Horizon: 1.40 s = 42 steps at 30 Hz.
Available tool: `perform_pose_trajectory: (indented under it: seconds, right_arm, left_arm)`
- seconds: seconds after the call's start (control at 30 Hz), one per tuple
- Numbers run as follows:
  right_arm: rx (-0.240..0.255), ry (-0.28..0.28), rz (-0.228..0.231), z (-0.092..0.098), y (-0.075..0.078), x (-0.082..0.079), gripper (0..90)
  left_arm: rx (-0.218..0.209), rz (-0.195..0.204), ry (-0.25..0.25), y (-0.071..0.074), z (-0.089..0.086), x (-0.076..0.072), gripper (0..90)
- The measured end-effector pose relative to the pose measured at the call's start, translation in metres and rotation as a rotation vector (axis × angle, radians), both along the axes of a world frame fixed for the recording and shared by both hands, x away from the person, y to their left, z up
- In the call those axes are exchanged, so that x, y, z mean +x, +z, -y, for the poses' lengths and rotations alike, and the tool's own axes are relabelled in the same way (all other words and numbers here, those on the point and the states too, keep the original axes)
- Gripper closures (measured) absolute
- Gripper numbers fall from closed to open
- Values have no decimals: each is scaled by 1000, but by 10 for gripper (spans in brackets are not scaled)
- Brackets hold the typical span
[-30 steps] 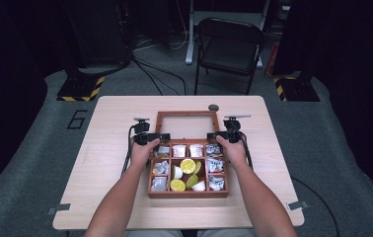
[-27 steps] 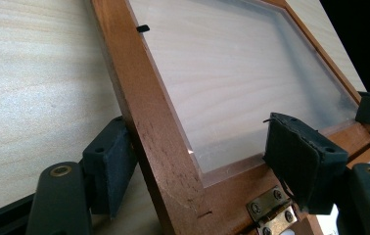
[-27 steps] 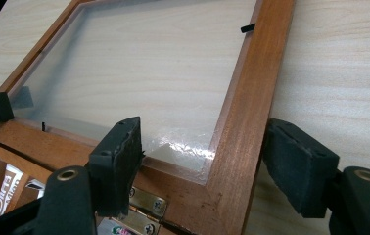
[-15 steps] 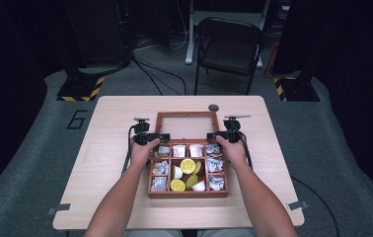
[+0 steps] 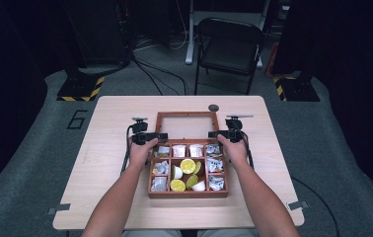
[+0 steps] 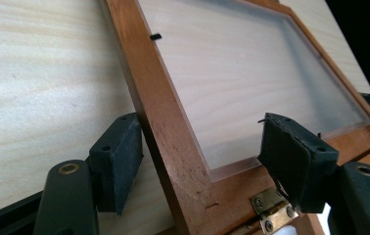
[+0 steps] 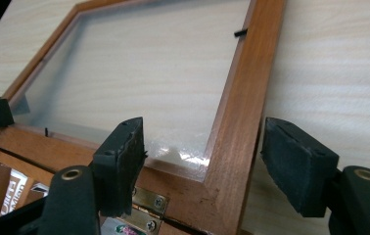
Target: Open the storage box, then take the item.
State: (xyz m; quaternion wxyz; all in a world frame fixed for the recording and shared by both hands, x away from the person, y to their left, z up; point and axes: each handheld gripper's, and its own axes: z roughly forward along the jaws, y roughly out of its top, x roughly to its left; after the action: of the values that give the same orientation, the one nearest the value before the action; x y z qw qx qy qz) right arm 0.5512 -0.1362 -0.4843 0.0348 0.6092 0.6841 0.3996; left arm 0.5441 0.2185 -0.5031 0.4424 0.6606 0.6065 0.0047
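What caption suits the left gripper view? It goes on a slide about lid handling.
Left gripper straddles the hinged corner of the wooden box's glass-paned lid, jaws closing in but pads not yet pressing, brass hinge below.

Your wooden box [image 5: 187,192] sits near the middle of the desk, its shallow tray split into small compartments: white packets fill the outer ones, and yellow citrus halves with a few small white cups lie in the centre. Its lid [image 5: 186,125], a reddish-brown wooden frame around a clear pane, is swung fully open and lies back on the far side, the desk's pale grain showing through the pane. Brass hinges [image 6: 271,209] join the lid's near rail to the tray.
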Motion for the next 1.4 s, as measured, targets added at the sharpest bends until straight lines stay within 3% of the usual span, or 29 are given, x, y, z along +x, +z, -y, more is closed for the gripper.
perform_pose_trajectory:
  seconds: [0.1,0.23,0.43,0.73,0.8,0.93,1.13,1.33,1.4]
  right_arm:
    - [-5,13,15,3,3,-1,323]
    - [-87,33,48,4,11,-7,322]
    - [-84,75,111,0,28,-21,322]
    - [-106,169,181,-14,49,-46,329]
    - [-108,185,181,-16,51,-50,338]
    - [-158,227,205,-20,52,-56,348]
    - [-140,266,216,-23,53,-69,362]
    - [-190,336,250,-35,50,-85,369]
    - [-185,349,245,-39,49,-88,370]
  left_arm:
    - [-13,2,3,2,-4,0,324]
    - [-16,18,1,9,-10,-3,325]
    - [9,60,-24,22,-11,-10,326]
    - [17,77,-40,33,-11,-19,325]
    - [16,77,-41,35,-12,-20,326]
    - [17,84,-47,38,-9,-23,326]
    - [18,91,-57,41,-9,-25,326]
    - [18,95,-56,41,-12,-26,327]
    - [32,99,-69,42,-13,-27,327]
